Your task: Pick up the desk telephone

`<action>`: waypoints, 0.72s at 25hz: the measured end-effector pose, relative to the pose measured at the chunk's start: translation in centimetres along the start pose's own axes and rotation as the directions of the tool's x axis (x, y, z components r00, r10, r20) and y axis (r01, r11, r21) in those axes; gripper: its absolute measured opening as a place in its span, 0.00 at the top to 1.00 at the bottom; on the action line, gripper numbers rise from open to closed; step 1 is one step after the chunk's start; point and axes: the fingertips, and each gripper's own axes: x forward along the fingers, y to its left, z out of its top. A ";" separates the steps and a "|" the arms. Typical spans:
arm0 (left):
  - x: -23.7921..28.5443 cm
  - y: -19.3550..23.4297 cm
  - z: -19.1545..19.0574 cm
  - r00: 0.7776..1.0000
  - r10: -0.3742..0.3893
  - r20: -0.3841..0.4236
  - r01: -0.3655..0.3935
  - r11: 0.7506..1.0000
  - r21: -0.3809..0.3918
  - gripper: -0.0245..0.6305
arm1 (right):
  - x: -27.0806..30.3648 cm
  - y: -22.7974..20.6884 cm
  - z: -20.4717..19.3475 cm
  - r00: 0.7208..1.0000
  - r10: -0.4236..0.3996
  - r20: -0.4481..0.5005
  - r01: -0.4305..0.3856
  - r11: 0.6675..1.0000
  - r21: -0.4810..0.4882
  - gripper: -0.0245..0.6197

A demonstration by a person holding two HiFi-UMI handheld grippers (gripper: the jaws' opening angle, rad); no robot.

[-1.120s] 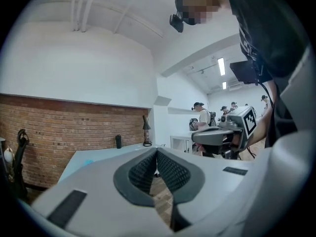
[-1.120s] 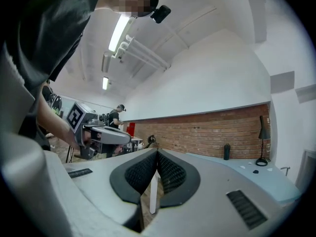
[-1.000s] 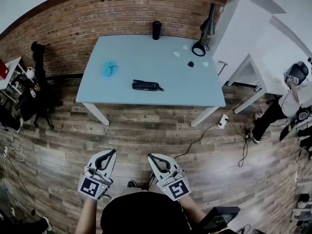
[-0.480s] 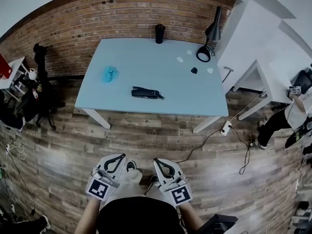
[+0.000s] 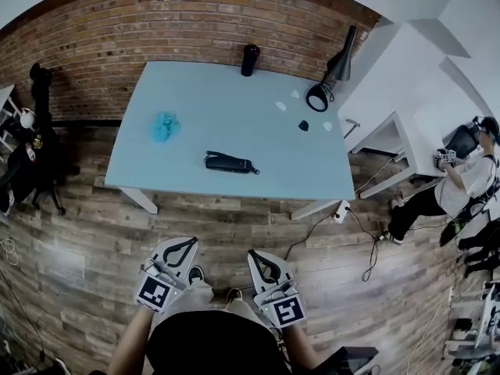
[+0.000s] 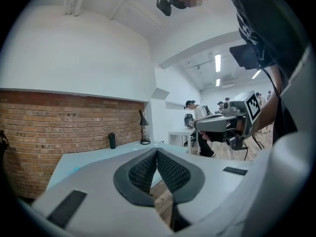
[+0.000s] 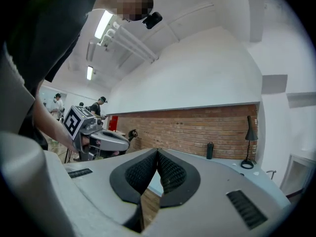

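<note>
Sitting toward the left side of the pale blue table is a small bright-blue object. Nearer the person, over the wooden floor and well short of the table's front edge, the left gripper points toward the table with its jaws pressed together and nothing between them. The desk telephone, a black handset, lies flat near the middle of the table, closer to the front edge than to the brick wall. A black cylinder stands at the table's back edge. The right gripper hangs beside the left one, also over the floor, jaws pressed together and empty. A small black thing lies farther right, near a black lamp at the back right corner. Another person stands at the far right.
</note>
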 end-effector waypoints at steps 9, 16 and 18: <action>-0.2 6.5 -0.9 0.999 -0.037 0.006 0.037 0.999 0.010 0.98 | 5.8 1.0 0.4 1.000 -0.008 -0.028 0.008 1.000 -0.017 0.93; 3.1 8.6 -1.1 0.999 -0.038 -0.022 0.038 0.999 0.001 0.98 | 9.0 -3.0 -0.5 1.000 -0.007 -0.013 0.007 1.000 0.012 0.93; 4.3 9.2 -0.9 0.999 -0.025 -0.027 0.025 1.000 -0.002 0.98 | 9.7 -5.1 -0.5 1.000 -0.011 0.011 0.011 0.999 0.036 0.93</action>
